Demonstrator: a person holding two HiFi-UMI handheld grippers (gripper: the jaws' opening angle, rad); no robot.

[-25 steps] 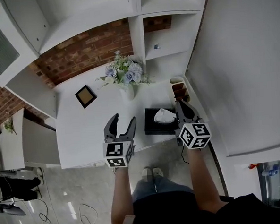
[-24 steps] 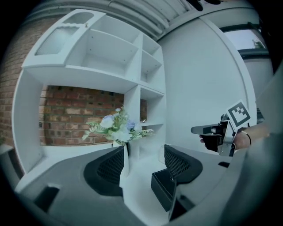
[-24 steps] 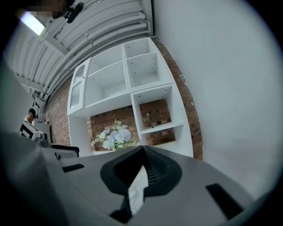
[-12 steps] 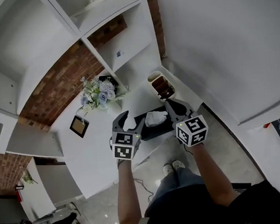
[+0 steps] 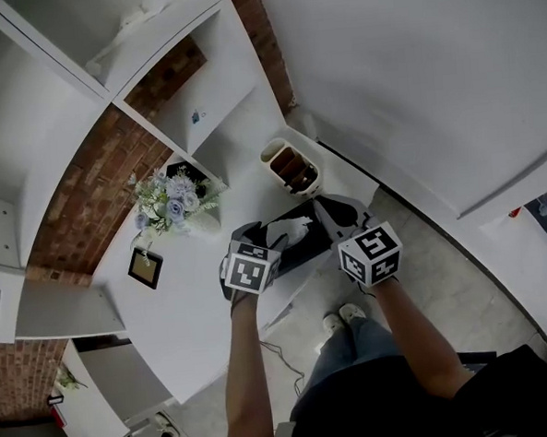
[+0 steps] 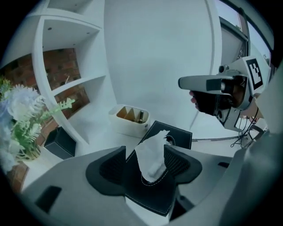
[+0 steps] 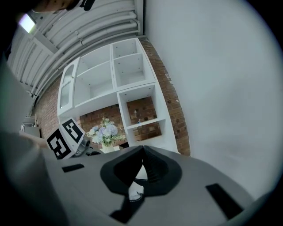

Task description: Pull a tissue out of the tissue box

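Observation:
A black tissue box [image 5: 305,242] lies near the front edge of the white table [image 5: 195,301]. A white tissue [image 5: 288,229] sticks up from its slot. My left gripper [image 5: 261,234] is open, and in the left gripper view its two pads stand on either side of the upright tissue [image 6: 152,156], apart from it. The box [image 6: 174,136] runs away beyond the jaws. My right gripper [image 5: 333,209] hovers over the box's right end. In the right gripper view the right gripper [image 7: 141,152] has its tips together with nothing between them.
A vase of pale blue flowers [image 5: 166,203], a small framed picture [image 5: 145,267] and a white caddy [image 5: 289,166] stand on the table behind the box. White shelving against brick wall [image 5: 95,178] rises at the back. The table edge runs just under my grippers.
My left gripper has moved right to the tissue box, so its jaws now straddle the tissue. The right gripper stayed by the box's right end. The head view has swung round.

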